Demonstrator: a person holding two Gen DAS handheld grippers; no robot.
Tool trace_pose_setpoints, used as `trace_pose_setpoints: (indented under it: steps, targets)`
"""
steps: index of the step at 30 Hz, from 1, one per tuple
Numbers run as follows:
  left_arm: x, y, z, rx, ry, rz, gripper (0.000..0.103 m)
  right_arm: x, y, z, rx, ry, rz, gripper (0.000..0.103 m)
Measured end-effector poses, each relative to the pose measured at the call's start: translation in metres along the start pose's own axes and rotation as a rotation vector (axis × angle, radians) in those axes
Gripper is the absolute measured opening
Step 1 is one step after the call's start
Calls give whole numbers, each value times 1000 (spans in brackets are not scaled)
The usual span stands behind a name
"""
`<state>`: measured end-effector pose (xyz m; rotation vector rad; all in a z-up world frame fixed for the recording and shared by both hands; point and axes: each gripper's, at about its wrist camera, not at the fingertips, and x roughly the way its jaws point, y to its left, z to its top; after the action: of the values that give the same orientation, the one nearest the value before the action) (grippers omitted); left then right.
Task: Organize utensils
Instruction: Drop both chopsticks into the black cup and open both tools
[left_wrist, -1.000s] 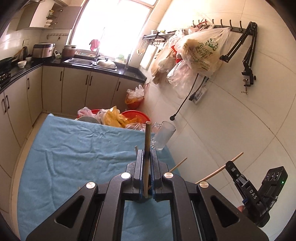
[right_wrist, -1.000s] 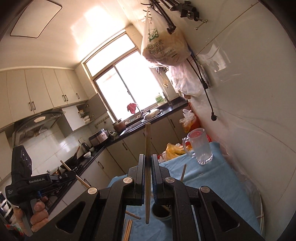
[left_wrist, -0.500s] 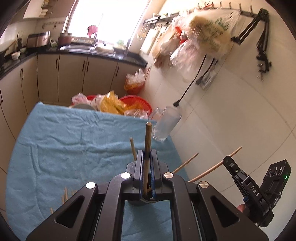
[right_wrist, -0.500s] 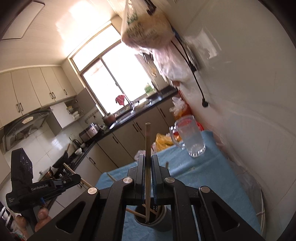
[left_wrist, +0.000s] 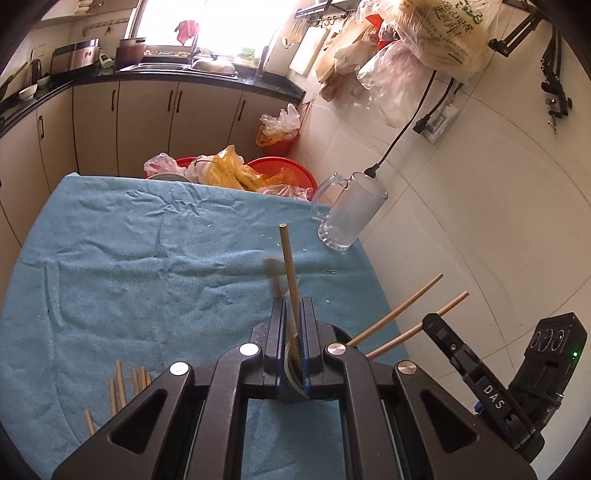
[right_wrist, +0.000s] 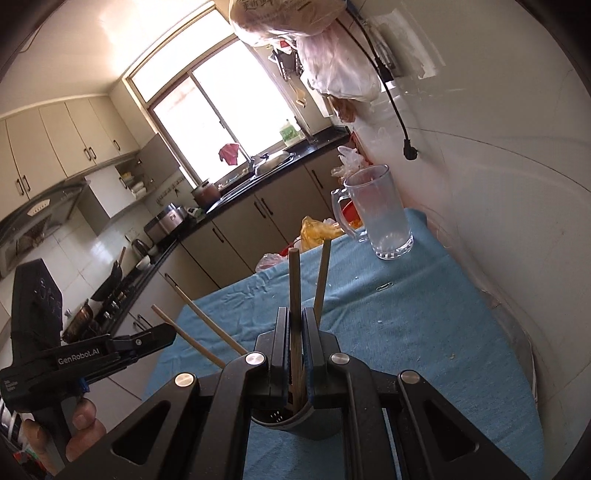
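Observation:
In the left wrist view my left gripper (left_wrist: 293, 303) is shut on a wooden chopstick (left_wrist: 288, 258) that stands slightly tilted, its lower end inside the grey holder cup (left_wrist: 291, 393) under the jaws. My right gripper (right_wrist: 294, 313) is likewise shut on an upright chopstick (right_wrist: 294, 280) whose bottom end sits in the same holder cup (right_wrist: 308, 424). Another chopstick (right_wrist: 322, 277) leans in the cup. Each gripper shows in the other's view, the right gripper (left_wrist: 432, 322) at the right and the left gripper (right_wrist: 168, 334) at the left. Several loose chopsticks (left_wrist: 118, 387) lie on the blue cloth (left_wrist: 129, 258).
A clear glass mug (left_wrist: 347, 218) stands at the table's far right corner by the tiled wall (left_wrist: 461, 221). Red baskets with plastic bags (left_wrist: 236, 173) sit beyond the far edge. Kitchen cabinets and a sink line the back. A hand (right_wrist: 79, 432) holds the left gripper's handle.
Both grippers have come down toward the table with their chopsticks, and the lower ends now sit in the holder cup. The loose chopsticks on the cloth have come into view.

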<state>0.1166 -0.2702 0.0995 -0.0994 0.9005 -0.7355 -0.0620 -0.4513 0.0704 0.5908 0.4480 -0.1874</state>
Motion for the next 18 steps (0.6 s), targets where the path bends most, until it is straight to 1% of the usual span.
trace_pose_setpoints:
  steps: [1,2,3,4,5,9,12,15,18]
  targets:
    - [-1,0,0,0,-1,-1,14,0,0,0,-6,-2,-10,8]
    - [-2,0,0,-3,-4,-4,18,-1,1,0,-9,-5,-17,15]
    - [-5,0,0,0,-13,-8,25,-4,2,0,-14,-13,-18,26]
    - [-9,0,0,2,-23,-6,29,-7,3,1,-16,-21,-15,32]
    - [-11,-1,0,5,-29,-4,30,-11,3,1,-16,-37,-19,40]
    - [-29,2,-2,8,-53,-13,30,-35,5,4,-21,-89,-31,40]
    - [-46,8,-7,-4,-75,-20,30,-52,8,1,-20,-114,-17,40]
    - [-61,16,-16,-10,-90,-17,30,-65,12,-8,-22,-122,-9,40]
    - [-77,24,-26,-19,-99,-16,30,-69,19,-20,-28,-105,7,40]
